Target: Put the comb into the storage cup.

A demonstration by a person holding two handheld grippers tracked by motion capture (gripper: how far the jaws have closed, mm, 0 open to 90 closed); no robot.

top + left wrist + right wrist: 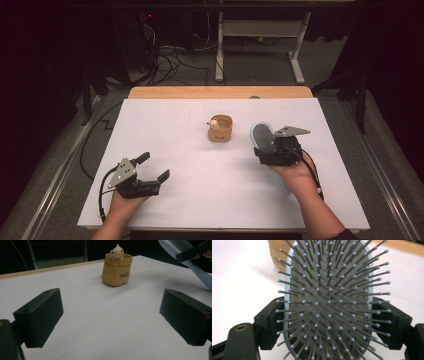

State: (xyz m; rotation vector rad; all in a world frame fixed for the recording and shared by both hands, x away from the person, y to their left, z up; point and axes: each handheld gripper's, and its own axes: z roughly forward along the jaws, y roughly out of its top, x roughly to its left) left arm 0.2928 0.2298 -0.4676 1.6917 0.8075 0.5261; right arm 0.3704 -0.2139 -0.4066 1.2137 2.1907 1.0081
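High view, right gripper (265,145): at 3 o'clock on the white table (200,200), jaws clamped on the edges of the light-blue hairbrush (261,136), whose head stands up, bristles showing.
High view, pot (220,128): tan bag-shaped pot with a small figure on its rim, just off the brush at its 9 o'clock, apart from it.
High view, left gripper (153,167): at 7 o'clock, jaws spread wide, nothing between them.
Left gripper view: both black jaws far apart over bare table; pot (116,270) at 12 o'clock, brush (190,262) at 2 o'clock.
Right gripper view: brush head (329,300) held between both jaws, pads against its rim; pot (275,252) behind at 11 o'clock.
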